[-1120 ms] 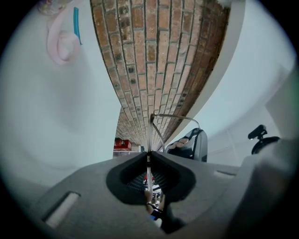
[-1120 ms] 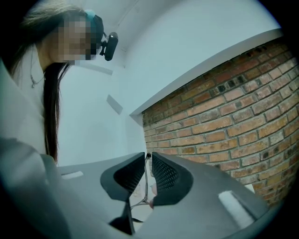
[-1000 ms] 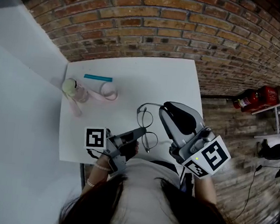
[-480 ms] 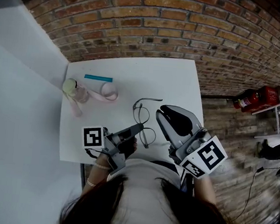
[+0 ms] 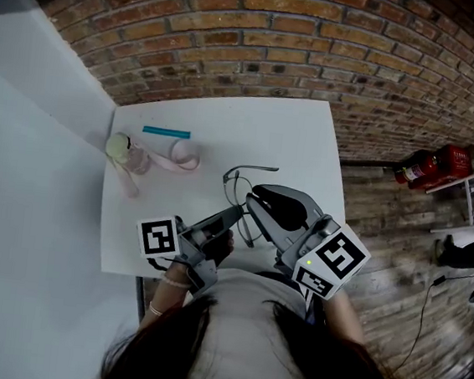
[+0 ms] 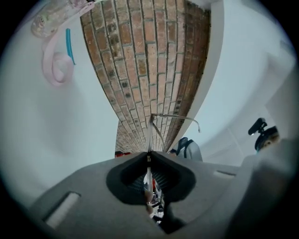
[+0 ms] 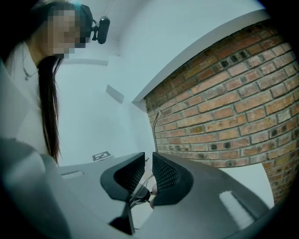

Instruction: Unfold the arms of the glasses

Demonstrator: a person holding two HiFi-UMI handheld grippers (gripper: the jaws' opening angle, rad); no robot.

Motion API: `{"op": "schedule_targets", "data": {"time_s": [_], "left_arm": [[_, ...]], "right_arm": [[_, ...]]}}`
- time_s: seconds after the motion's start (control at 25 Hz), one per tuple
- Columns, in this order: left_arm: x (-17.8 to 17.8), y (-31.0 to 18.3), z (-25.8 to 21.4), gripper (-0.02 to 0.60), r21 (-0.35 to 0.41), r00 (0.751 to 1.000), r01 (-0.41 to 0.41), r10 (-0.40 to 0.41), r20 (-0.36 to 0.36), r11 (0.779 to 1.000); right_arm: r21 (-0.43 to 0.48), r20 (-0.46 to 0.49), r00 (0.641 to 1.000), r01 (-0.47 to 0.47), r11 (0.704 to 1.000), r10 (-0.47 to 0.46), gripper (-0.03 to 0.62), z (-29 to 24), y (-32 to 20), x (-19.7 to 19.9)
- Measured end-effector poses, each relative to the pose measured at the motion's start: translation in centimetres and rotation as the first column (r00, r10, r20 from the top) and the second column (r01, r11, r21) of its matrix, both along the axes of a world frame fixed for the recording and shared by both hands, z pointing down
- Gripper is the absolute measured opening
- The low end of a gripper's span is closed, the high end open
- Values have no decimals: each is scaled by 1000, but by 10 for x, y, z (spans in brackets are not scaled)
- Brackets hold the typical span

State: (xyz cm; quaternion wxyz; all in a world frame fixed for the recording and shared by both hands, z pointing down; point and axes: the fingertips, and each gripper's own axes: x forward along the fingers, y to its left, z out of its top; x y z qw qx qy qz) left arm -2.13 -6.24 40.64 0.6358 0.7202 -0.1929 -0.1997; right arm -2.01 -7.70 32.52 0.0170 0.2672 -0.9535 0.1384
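Two tongs clenched on glasses, left tongs at frame, right tongs on arm

R claw slid left & narrowed onto glasses arm.

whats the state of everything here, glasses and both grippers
thin dark wire-framed glasses: held by both grippers, one arm swung out
left gripper: shut on the glasses' frame
right gripper: shut on a glasses arm
teal stick: lying flat on the white table
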Motion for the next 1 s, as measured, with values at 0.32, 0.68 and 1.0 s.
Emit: {"op": "schedule_targets", "data": {"time_s": [0.32, 0.68, 1.0], "left_arm": [[-6, -3, -4, 20, 25, 999, 45, -44, -19, 999], [-10, -2, -1, 21, 51, 998, 55, -56, 20, 997], [-9, 0, 6, 21, 80, 992, 49, -58, 109, 996]], "right_arm": [[-37, -39, 998, 41, 998, -43, 49, 14, 5, -17], [-72, -73, 996, 36, 997, -41, 52, 27, 2, -26], [-122, -125, 992, 16, 992, -31, 60, 40, -2, -28]]}}
